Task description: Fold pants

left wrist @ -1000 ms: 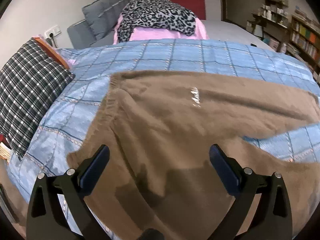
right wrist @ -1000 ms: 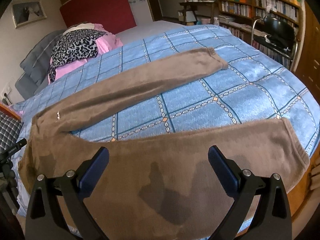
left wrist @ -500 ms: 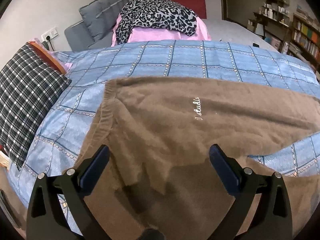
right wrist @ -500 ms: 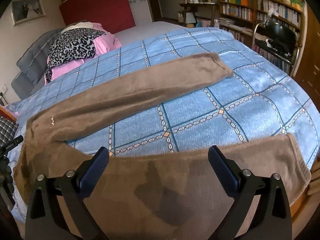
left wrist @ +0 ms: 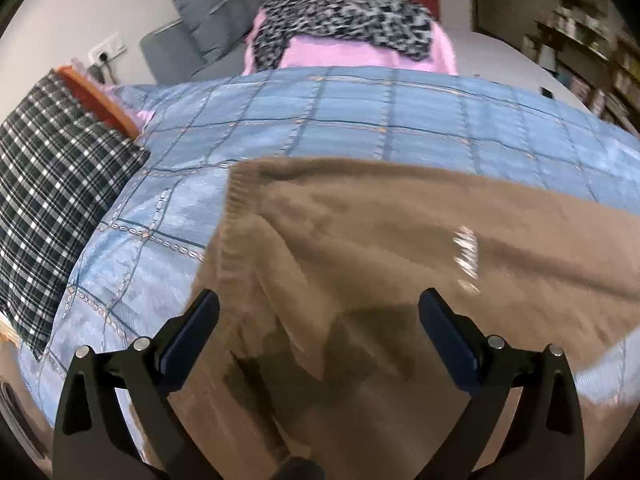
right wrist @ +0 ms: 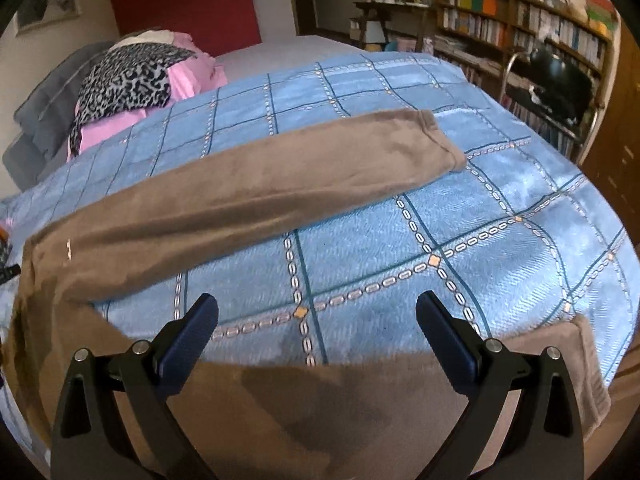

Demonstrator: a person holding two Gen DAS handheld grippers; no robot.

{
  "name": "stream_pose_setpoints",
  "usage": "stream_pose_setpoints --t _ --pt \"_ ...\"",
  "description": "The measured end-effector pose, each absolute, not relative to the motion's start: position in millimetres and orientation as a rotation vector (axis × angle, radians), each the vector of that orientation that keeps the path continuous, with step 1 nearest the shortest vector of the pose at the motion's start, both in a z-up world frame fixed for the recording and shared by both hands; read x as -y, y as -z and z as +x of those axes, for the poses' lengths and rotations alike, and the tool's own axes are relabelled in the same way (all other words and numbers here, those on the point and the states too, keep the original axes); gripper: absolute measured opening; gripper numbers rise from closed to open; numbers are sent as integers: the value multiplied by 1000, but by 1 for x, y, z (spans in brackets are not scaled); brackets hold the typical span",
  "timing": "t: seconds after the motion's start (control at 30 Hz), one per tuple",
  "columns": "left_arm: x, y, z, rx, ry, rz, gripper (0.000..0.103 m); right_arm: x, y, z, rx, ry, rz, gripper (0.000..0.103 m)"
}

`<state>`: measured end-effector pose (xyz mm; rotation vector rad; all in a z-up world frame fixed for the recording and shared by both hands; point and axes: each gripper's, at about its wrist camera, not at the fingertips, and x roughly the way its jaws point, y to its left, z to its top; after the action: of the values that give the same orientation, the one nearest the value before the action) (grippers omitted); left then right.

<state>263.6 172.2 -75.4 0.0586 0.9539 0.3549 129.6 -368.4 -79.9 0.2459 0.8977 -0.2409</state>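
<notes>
Brown fleece pants lie spread on a blue checked bedspread, waistband to the left. In the right wrist view the far leg runs across the bed to its cuff, and the near leg lies along the bed's front edge. My left gripper is open just above the waist end of the pants, holding nothing. My right gripper is open above the near leg's upper edge, holding nothing.
A plaid pillow lies at the left of the bed. A pile of pink and leopard-print clothes and grey cushions sit at the head. Bookshelves and a black chair stand to the right.
Both grippers have moved forward over the bed. The near leg now sits lower in the right wrist view, with more bedspread showing between the legs. Both grippers stay open.
</notes>
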Motion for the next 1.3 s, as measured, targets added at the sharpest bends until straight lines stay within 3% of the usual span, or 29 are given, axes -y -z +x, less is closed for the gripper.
stream_pose_setpoints --t 0.53,0.8,0.87,1.1,1.17,1.3 --pt "-305 106 379 -957 -330 -277 100 361 107 169 -951 223 262 98" --pt "-330 129 417 -975 -365 -311 100 361 118 180 -976 237 262 98" --pt "-329 135 423 -993 -361 -311 88 363 121 183 -982 242 259 98" --pt "-330 148 424 -1020 -373 -363 59 385 121 202 -962 293 217 98" --pt "-330 145 421 -1016 -379 -365 44 398 120 208 -952 319 210 98" --pt "-328 135 413 -993 -344 -364 36 436 116 230 -929 372 211 98"
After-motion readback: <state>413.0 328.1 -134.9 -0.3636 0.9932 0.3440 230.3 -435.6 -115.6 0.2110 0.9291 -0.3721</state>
